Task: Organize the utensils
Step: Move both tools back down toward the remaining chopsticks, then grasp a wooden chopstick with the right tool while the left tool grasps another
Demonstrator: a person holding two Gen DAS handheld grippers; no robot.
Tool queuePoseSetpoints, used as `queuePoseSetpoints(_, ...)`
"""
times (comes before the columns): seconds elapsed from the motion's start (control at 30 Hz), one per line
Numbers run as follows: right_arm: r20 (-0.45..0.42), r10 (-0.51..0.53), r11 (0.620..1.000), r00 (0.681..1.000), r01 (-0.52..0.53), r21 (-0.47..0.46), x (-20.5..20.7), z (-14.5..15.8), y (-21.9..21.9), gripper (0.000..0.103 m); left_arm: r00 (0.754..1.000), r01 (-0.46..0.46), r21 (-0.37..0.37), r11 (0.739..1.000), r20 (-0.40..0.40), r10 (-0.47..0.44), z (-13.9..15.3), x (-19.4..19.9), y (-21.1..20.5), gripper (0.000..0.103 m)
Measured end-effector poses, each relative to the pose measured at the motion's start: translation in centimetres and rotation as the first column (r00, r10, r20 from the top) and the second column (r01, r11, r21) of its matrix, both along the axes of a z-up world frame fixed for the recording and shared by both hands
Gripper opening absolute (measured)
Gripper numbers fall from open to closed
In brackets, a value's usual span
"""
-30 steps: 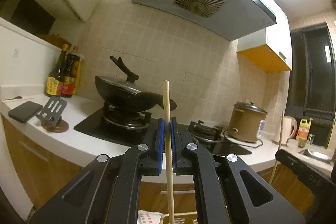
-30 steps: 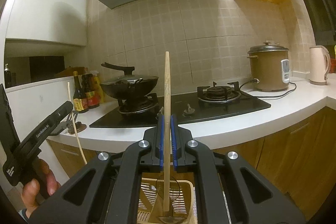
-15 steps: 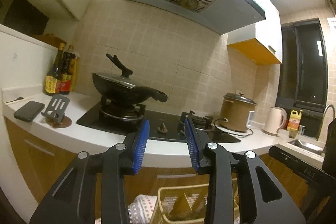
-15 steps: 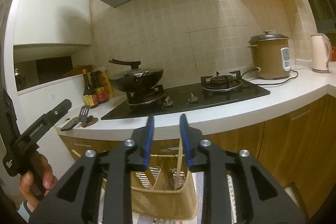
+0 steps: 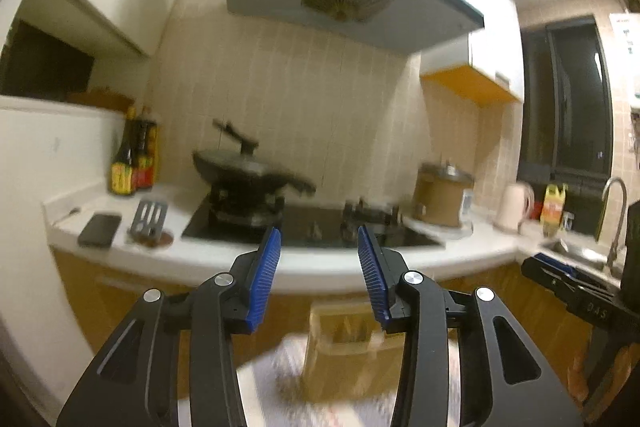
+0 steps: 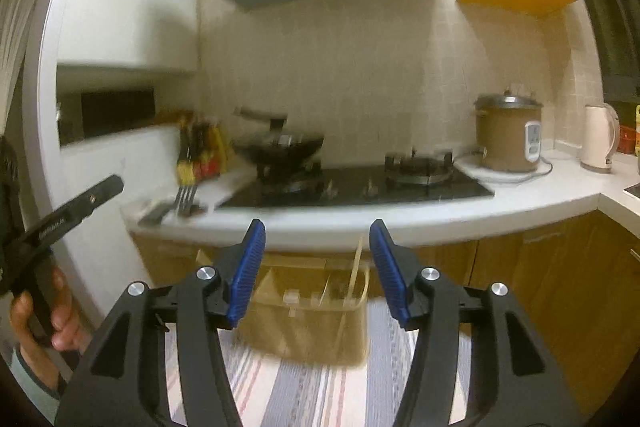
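A beige utensil basket [image 6: 308, 311] stands on a striped cloth [image 6: 304, 387] below and ahead of my right gripper [image 6: 317, 263], which is open and empty. A wooden chopstick [image 6: 355, 273] stands upright in the basket. In the left wrist view the same basket [image 5: 348, 351] is blurred, below my left gripper [image 5: 319, 273], which is open and empty. The left gripper also shows at the left edge of the right wrist view [image 6: 60, 219], held by a hand.
Behind is a white counter [image 6: 400, 223] with a black gas hob [image 6: 360, 187], a wok [image 5: 248, 171], sauce bottles [image 5: 134, 163], a phone [image 5: 99, 230], a spatula on a rest [image 5: 150, 219], a rice cooker [image 6: 508, 139], a kettle [image 6: 600, 137] and a sink tap [image 5: 612, 219]. Wooden cabinets stand below.
Both grippers held a chopstick one second ago, then opened and let them drop into the basket. Both have since pulled back and up, jaws wider. Both views are motion-blurred.
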State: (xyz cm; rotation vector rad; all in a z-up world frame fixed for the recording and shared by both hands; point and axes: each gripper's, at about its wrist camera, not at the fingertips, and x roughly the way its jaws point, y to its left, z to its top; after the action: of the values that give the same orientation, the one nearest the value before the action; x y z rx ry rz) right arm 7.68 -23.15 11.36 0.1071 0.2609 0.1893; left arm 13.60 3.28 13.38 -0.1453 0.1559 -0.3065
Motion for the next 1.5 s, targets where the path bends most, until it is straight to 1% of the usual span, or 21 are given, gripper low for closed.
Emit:
queuePoseSetpoints(0.07, -0.062, 0.021, 0.999, 0.998, -0.023, -0.028, -0.5, -1.1, 1.0, 0.051, 0.996, 0.013, 0.027, 1.000, -0.091, -0.011, -1.3, -0.4, 0.4, 0.039)
queuePoseSetpoints(0.1, -0.105, 0.030, 0.998, 0.994, -0.035, -0.044, -0.9, -2.2, 1.9, 0.051, 0.987, 0.026, 0.045, 0.999, -0.161, -0.019, -2.6, -0.5, 0.6, 0.039)
queuePoseSetpoints(0.13, -0.146, 0.046, 0.997, 0.988, -0.054, -0.053, -1.3, -3.3, 2.6, 0.051, 0.979, 0.032, 0.057, 0.998, -0.202, -0.019, -3.4, -0.6, 0.7, 0.039)
queuePoseSetpoints(0.17, -0.175, 0.061, 0.996, 0.983, -0.072, -0.055, -1.7, -4.2, 3.2, 0.051, 0.961, 0.034, 0.075, 0.997, -0.275, -0.012, -5.3, -0.8, 0.8, 0.039)
queuePoseSetpoints(0.2, -0.219, 0.079, 0.994, 0.973, -0.094, -0.059, -2.1, -5.6, 4.0, 0.051, 0.952, 0.030, 0.077, 0.997, -0.305, -0.005, -6.2, -0.9, 1.1, 0.040)
queuePoseSetpoints(0.27, -0.293, 0.114, 0.989, 0.949, -0.137, -0.058, -2.8, -8.5, 5.8, 0.051, 0.919, 0.019, 0.065, 0.998, -0.395, 0.008, -9.5, -1.2, 1.8, 0.040)
queuePoseSetpoints(0.3, -0.323, 0.128, 0.986, 0.938, -0.154, -0.057, -3.2, -9.8, 6.6, 0.051, 0.894, 0.016, 0.045, 0.999, -0.448, 0.006, -11.4, -1.3, 2.1, 0.039)
queuePoseSetpoints(0.37, -0.387, 0.154, 0.981, 0.909, -0.189, -0.054, -3.4, -12.2, 8.1, 0.050, 0.861, 0.015, 0.011, 1.000, -0.509, -0.007, -13.8, -1.4, 2.7, 0.038)
queuePoseSetpoints(0.43, -0.437, 0.170, 0.976, 0.883, -0.212, -0.050, -3.1, -14.0, 9.3, 0.049, 0.834, 0.014, 0.008, 1.000, -0.552, -0.007, -15.8, -1.5, 2.7, 0.038)
queuePoseSetpoints(0.47, -0.476, 0.181, 0.973, 0.861, -0.227, -0.040, -2.9, -15.3, 10.0, 0.047, 0.818, 0.018, 0.014, 1.000, -0.575, -0.006, -16.8, -1.5, 2.6, 0.038)
queuePoseSetpoints(0.53, -0.528, 0.201, 0.969, 0.825, -0.248, -0.019, -2.6, -16.9, 10.9, 0.039, 0.799, 0.018, 0.016, 1.000, -0.602, -0.005, -17.9, -1.5, 2.6, 0.033)
queuePoseSetpoints(0.57, -0.561, 0.213, 0.966, 0.800, -0.260, -0.003, -2.3, -17.9, 11.3, 0.038, 0.788, 0.017, 0.007, 1.000, -0.615, -0.009, -18.4, -1.5, 2.7, 0.032)
queuePoseSetpoints(0.6, -0.576, 0.215, 0.965, 0.789, -0.261, 0.003, -2.1, -18.4, 11.5, 0.037, 0.781, 0.018, -0.008, 1.000, -0.624, -0.019, -18.8, -1.5, 2.9, 0.032)
queuePoseSetpoints(0.67, -0.602, 0.212, 0.966, 0.770, -0.260, 0.007, -1.8, -19.5, 11.9, 0.036, 0.776, 0.020, -0.021, 1.000, -0.630, -0.029, -19.0, -1.5, 2.6, 0.031)
queuePoseSetpoints(0.77, -0.601, 0.207, 0.964, 0.772, -0.265, -0.009, -1.7, -19.8, 12.3, 0.035, 0.771, 0.026, -0.021, 0.999, -0.636, -0.034, -19.3, -1.4, 2.5, 0.031)
queuePoseSetpoints(0.93, -0.589, 0.169, 0.953, 0.790, -0.284, -0.108, -2.0, -20.0, 14.0, 0.028, 0.761, 0.037, -0.020, 0.999, -0.647, -0.041, -19.7, -1.5, 1.8, 0.031)
queuePoseSetpoints(1.07, -0.574, 0.124, 0.943, 0.809, -0.276, -0.185, -2.2, -20.0, 14.5, 0.011, 0.756, 0.042, -0.011, 0.999, -0.653, -0.039, -19.8, -1.7, 1.4, 0.031)
queuePoseSetpoints(1.1, -0.574, 0.120, 0.942, 0.810, -0.275, -0.192, -2.1, -19.9, 14.5, 0.005, 0.753, 0.040, -0.011, 0.999, -0.657, -0.037, -19.9, -1.7, 1.3, 0.031)
queuePoseSetpoints(1.17, -0.572, 0.102, 0.948, 0.814, -0.254, -0.192, -2.1, -19.9, 14.1, 0.005, 0.746, 0.040, -0.014, 0.999, -0.665, -0.039, -20.1, -1.6, 1.2, 0.031)
queuePoseSetpoints(1.33, -0.576, 0.058, 0.975, 0.815, -0.170, -0.143, -1.8, -19.5, 11.4, 0.005, 0.734, 0.066, -0.017, 0.998, -0.676, -0.061, -20.4, -1.5, 0.4, 0.031)
queuePoseSetpoints(1.5, -0.575, 0.006, 0.990, 0.818, -0.084, -0.110, -1.7, -18.7, 7.9, 0.005, 0.729, 0.096, 0.035, 0.995, -0.683, -0.046, -20.4, -0.8, -1.2, 0.031)
